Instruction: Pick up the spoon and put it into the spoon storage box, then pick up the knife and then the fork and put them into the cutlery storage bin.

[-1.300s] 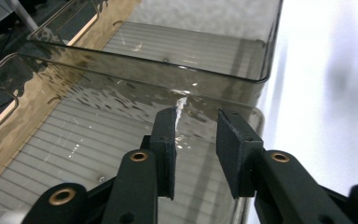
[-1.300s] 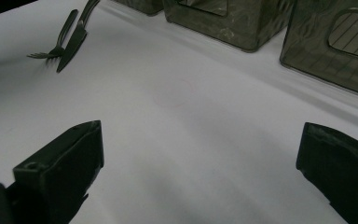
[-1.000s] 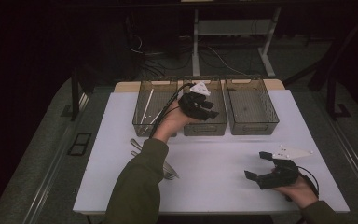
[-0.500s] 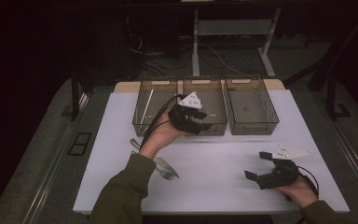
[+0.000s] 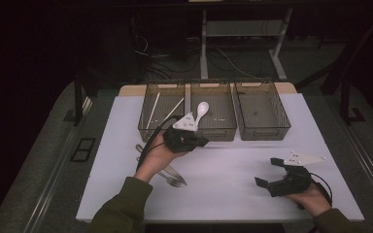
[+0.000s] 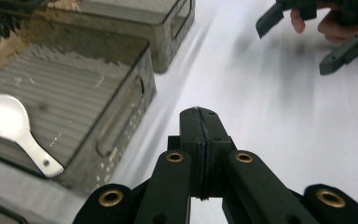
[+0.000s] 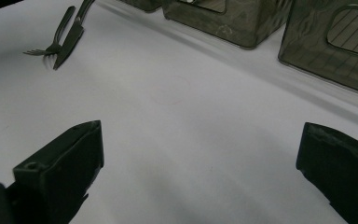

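Steel fork [image 5: 171,179] and knife [image 5: 174,172] wait near us, so we should reopen the closed, empty left gripper [image 6: 199,122] before descending squarely.

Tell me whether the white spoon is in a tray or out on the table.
In. The white spoon lies on the ribbed floor of the middle clear plastic tray, bowl toward the back, apart from the shut left gripper.
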Motion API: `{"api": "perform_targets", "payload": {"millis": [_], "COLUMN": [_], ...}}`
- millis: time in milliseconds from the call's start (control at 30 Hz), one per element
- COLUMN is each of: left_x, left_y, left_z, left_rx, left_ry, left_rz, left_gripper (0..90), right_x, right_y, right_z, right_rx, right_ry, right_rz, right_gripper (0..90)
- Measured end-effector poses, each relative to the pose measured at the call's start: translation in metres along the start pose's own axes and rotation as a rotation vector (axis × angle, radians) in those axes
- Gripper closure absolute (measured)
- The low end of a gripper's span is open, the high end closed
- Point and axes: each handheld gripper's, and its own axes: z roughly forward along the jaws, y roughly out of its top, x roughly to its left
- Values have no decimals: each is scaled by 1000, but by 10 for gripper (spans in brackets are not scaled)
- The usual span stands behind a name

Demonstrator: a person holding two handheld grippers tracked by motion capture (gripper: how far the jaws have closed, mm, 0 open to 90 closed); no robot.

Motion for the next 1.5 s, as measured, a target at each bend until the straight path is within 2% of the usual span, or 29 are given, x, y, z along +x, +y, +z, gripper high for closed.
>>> {"api": "perform_targets", "payload": {"millis": [133,167,267,600,767,933,1167,1500], "left_x": [-7,-7,-10,-14,-15,-10,3,20], "left_y": [-9,-11,-20,-49,-64,-81,-103,-129], "left_z": [-5,-7,-12,-34,-45,-58,-72,-74], "left_rx": [-5,0,-4,13,25,47,56,148], "left_ry": [10,16,27,66,99,134,176,230], "left_rz": [3,7,1,-31,-49,-75,-142,-199], "left_gripper": [888,889,889,890,889,889,889,889], "right_x": [-1,0,0,0,0,0,1,1], "right_y": [0,0,0,0,0,0,0,0], "right_z": [0,0,0,0,0,0,-1,-1], "right_rx": [-4,-3,1,1,1,1,5,3], "right_ry": [0,-2,-2,1,0,-1,0,0], "right_rz": [-15,1,4,-7,-6,-6,-2,-2], "right_gripper": [8,8,8,8,8,8,8,8]}}
